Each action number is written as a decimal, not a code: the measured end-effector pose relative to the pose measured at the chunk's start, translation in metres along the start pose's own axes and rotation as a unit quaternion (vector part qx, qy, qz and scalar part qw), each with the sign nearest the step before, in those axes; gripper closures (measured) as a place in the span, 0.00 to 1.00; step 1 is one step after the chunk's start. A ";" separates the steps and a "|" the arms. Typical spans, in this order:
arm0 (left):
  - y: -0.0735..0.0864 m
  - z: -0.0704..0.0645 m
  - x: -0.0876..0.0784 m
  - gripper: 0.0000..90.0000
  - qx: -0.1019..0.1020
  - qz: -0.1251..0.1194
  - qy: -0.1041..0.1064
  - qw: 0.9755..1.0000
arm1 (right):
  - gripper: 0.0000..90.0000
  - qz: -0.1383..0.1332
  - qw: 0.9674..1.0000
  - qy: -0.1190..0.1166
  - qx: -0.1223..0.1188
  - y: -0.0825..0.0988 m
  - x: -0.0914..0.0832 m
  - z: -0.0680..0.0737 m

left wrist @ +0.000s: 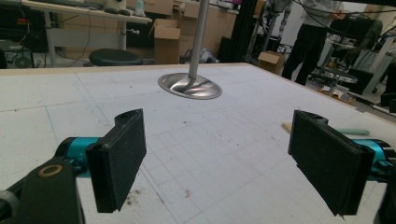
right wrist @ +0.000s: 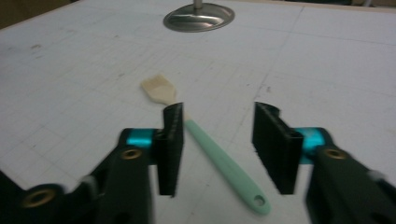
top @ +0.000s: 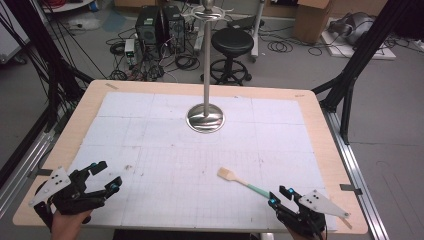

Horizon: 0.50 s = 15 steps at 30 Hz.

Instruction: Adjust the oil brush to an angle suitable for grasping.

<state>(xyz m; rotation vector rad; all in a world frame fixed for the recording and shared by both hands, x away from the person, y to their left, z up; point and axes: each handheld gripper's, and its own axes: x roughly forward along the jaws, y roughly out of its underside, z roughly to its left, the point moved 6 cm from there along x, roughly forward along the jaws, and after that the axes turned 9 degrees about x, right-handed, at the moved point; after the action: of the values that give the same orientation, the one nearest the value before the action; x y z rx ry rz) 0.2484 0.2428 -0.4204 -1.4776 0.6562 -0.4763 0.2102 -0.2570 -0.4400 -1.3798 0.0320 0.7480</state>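
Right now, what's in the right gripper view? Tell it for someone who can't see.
A brush with a mint-green handle and pale head lies flat on the white gridded mat, its handle between the right gripper's open black jaws, untouched. A shiny metal stand base sits farther back.

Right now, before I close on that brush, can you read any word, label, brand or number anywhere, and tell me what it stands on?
None readable.
Pastry brush, mint handle: no print shows.
White grid mat: ruled lines only, no figures legible.
Steel stand: no marking visible on its base.
Cardboard boxes behind the table: any labels too small and blurred to read.
Right gripper and left gripper: no lettering visible.
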 end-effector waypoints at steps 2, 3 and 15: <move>0.001 -0.001 0.001 0.22 0.001 0.003 0.001 1.000 | 0.82 0.013 1.000 -0.005 -0.006 0.003 0.002 0.001; 0.001 -0.001 0.001 0.22 0.001 0.003 0.001 1.000 | 0.82 0.013 1.000 -0.005 -0.006 0.003 0.002 0.001; 0.003 0.001 0.001 0.23 -0.001 0.011 0.001 1.000 | 0.99 0.117 0.991 0.000 -0.058 0.023 0.025 0.006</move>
<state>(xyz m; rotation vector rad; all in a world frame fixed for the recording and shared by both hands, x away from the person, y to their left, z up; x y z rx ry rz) 0.2493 0.2429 -0.4232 -1.4701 0.6737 -0.4601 0.2155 -0.2406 -0.4695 -1.5033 0.1551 0.9566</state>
